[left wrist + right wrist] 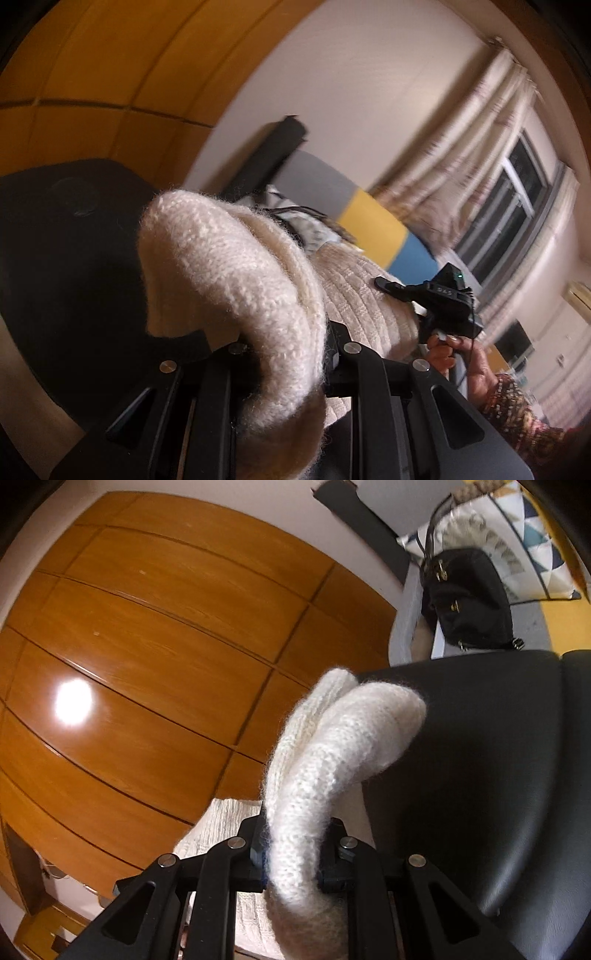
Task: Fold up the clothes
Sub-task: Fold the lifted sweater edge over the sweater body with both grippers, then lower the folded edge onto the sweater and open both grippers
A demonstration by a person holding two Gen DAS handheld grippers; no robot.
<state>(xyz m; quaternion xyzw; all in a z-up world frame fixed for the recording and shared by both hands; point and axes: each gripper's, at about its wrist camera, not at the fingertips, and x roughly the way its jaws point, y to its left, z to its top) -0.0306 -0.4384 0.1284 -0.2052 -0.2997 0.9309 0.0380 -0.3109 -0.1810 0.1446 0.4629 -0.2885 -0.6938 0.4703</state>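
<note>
Two grips set: my left gripper (pixel 288 354) and right gripper (pixel 291 853) each pinch the cream sweater (pixel 229 266); folding barely begun.

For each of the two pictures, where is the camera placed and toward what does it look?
Left wrist view: on the left gripper, tilted; jaws clamp the cream knit garment; beyond, black chair, curtains, the right gripper and the person's hand.
Right wrist view: on the right gripper, jaws clamp the same knit; beyond, wooden wardrobe, black handbag.
Shared: garment, chair.
</note>
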